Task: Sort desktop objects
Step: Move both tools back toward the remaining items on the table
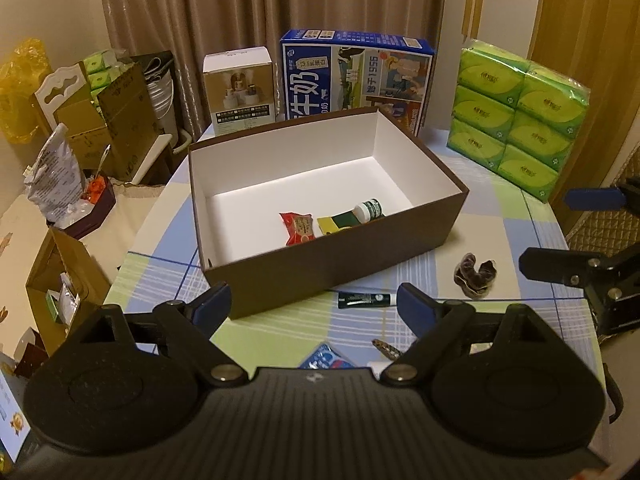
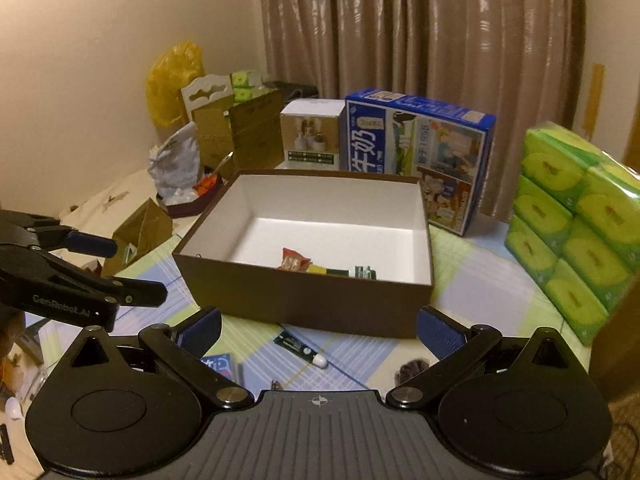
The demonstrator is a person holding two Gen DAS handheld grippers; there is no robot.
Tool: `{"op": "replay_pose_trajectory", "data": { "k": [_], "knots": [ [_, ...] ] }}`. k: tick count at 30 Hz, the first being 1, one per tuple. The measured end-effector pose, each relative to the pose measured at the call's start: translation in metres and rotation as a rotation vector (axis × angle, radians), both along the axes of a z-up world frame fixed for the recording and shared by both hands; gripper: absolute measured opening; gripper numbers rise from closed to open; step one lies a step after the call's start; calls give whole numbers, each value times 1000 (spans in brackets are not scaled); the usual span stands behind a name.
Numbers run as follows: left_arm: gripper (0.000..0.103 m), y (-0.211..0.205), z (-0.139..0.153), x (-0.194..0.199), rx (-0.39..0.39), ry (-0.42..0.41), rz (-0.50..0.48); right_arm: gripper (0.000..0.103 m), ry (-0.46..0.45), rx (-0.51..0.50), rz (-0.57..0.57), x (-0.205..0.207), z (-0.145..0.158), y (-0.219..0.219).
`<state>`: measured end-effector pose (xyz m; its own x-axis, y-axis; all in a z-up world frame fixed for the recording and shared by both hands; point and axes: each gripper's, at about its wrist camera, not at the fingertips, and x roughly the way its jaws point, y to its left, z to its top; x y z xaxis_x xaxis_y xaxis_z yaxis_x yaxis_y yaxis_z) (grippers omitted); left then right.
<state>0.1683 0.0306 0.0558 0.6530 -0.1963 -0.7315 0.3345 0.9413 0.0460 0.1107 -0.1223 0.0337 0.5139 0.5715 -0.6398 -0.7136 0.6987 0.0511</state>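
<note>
Three items lay inside the brown box (image 1: 340, 264); a tube (image 1: 363, 300), hair clip (image 1: 476, 276) and blue packet (image 1: 326, 360) remained on the table's (image 1: 500, 236) near edge. Left gripper (image 1: 316, 308) and right gripper (image 2: 320, 332) were wide apart, empty.

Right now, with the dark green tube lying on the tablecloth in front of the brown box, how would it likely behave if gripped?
The dark green tube looks small and flat-bodied, so probably light and soft, denting under the pads. Lying flat, it seems unlikely to roll far. Its glossy surface could be somewhat slippery.

The brown box (image 1: 332, 264) looks like matt cardboard, white and smooth inside. The tissue packs (image 1: 520, 120) wear glossy plastic film. A checked cloth covers the tabletop (image 1: 480, 236). The curtain (image 2: 420, 28) has sheen.
</note>
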Motion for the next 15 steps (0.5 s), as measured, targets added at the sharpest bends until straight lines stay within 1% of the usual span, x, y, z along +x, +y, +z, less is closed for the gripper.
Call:
{"op": "replay_pose_trajectory", "data": {
  "k": [4,8,13,15],
  "knots": [
    [87,5,-4,-17,-3,0,9,101,7,10,-45,-14,-9,-13],
    [87,10,-12,-27,1,11,12,101,12,-14,-78,-27,-22,-22],
    [87,14,-22,-38,4,28,7,101,42,-17,-116,-40,-35,-33],
    [87,14,-26,-44,6,28,0,101,39,-24,-133,-44,-40,-37]
  ]
}}
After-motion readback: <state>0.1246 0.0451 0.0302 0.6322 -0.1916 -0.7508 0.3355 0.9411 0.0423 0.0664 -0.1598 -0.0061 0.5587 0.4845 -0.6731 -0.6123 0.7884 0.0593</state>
